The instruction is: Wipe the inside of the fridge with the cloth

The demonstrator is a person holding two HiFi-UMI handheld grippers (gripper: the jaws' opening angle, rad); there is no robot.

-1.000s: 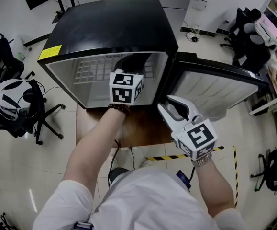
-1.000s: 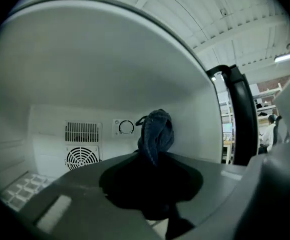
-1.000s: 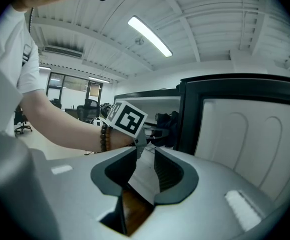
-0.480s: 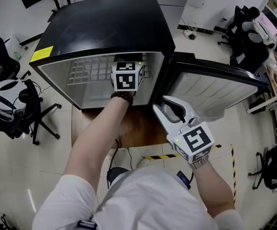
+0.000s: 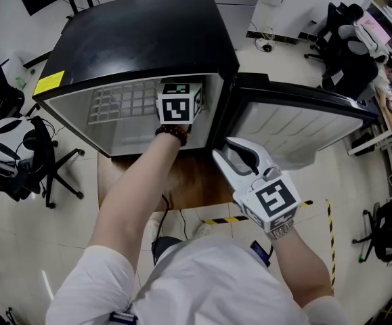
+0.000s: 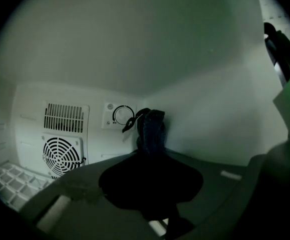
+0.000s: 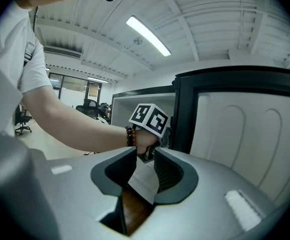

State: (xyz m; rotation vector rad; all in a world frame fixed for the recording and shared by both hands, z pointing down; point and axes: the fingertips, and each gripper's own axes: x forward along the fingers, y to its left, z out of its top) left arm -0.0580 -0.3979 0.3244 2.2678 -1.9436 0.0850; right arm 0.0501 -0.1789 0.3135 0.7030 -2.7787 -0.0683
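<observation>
The black mini fridge (image 5: 135, 36) stands on a wooden table with its door (image 5: 297, 124) swung open to the right. My left gripper (image 5: 177, 102) reaches inside the fridge; only its marker cube shows in the head view. In the left gripper view the left gripper (image 6: 152, 156) is shut on a dark blue cloth (image 6: 151, 129), which sticks out of the jaws close to the white right inner wall (image 6: 220, 119), near the back corner. My right gripper (image 5: 235, 156) hangs outside, in front of the door, open with nothing between its fingers (image 7: 172, 171).
On the fridge's back wall are a thermostat dial (image 6: 122, 115), a slotted vent (image 6: 66, 117) and a round fan grille (image 6: 59, 155). A wire shelf (image 5: 124, 100) lies inside at the left. Office chairs (image 5: 19, 154) stand left; yellow-black tape (image 5: 229, 220) marks the floor.
My left gripper has moved deeper into the fridge with the cloth. The right gripper has stayed in front of the door, still open.
</observation>
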